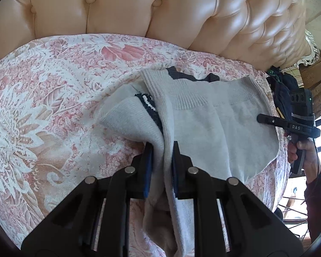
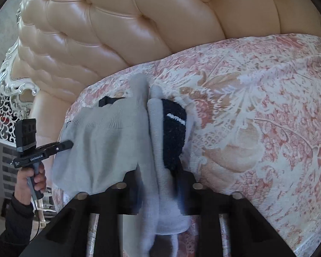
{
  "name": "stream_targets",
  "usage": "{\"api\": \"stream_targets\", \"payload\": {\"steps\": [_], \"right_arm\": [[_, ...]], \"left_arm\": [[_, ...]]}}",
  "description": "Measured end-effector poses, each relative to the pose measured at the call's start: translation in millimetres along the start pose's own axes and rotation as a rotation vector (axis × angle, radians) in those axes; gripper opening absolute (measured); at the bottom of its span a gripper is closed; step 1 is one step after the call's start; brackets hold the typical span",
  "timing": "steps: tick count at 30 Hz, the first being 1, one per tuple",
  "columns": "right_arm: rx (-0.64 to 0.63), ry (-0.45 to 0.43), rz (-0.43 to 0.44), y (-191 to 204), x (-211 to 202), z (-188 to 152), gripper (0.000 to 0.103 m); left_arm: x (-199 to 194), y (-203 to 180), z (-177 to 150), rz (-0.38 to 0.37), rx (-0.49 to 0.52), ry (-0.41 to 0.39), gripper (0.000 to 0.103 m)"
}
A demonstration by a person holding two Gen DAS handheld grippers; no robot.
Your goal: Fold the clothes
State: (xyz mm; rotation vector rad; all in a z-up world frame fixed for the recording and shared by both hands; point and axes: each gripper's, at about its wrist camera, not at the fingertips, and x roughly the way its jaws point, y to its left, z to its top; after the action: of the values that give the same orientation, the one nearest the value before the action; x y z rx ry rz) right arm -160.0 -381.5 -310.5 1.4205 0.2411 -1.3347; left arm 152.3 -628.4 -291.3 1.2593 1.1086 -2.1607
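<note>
The sweater (image 1: pixel 214 124) lies on the bedspread (image 1: pixel 53 98), near the bed's edge, with the tufted headboard (image 1: pixel 139 6) rising behind it. One gripper (image 1: pixel 162 150) holds a fold at each side (image 2: pixel 158 177), the garment between them.

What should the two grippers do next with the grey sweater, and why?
Probably lift both together and carry the held edge toward the headboard. The left gripper and the right gripper each pinch a fold of the sweater, which lies bunched and uneven on the bedspread, so it likely needs spreading first.
</note>
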Motion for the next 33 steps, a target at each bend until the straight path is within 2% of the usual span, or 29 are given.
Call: {"api": "stream_targets", "payload": {"steps": [4, 10, 19, 26, 33], "right_arm": [[-0.015, -0.028, -0.008, 4.2, -6.5, 1.3, 0.022], [-0.022, -0.068, -0.008, 16.6, -30.1, 1.8, 0.02], [-0.043, -0.151, -0.007, 42.3, -89.5, 10.4, 0.015], [-0.078, -0.158, -0.052, 74.5, -111.6, 19.7, 0.015], [-0.14, -0.097, -0.056, 133.4, -76.0, 34.6, 0.015]], "left_arm": [[-11.6, -7.8, 0.2, -0.037, 0.016, -0.013, 0.017], [-32.5, -31.6, 5.3, -0.044, 0.062, -0.037, 0.017], [-85.6, -69.0, 13.2, -0.069, 0.09, -0.11, 0.017], [-127.8, -74.7, -14.0, -0.068, -0.016, -0.161, 0.017], [-181.7, -47.0, -42.8, -0.008, -0.129, -0.171, 0.017]]}}
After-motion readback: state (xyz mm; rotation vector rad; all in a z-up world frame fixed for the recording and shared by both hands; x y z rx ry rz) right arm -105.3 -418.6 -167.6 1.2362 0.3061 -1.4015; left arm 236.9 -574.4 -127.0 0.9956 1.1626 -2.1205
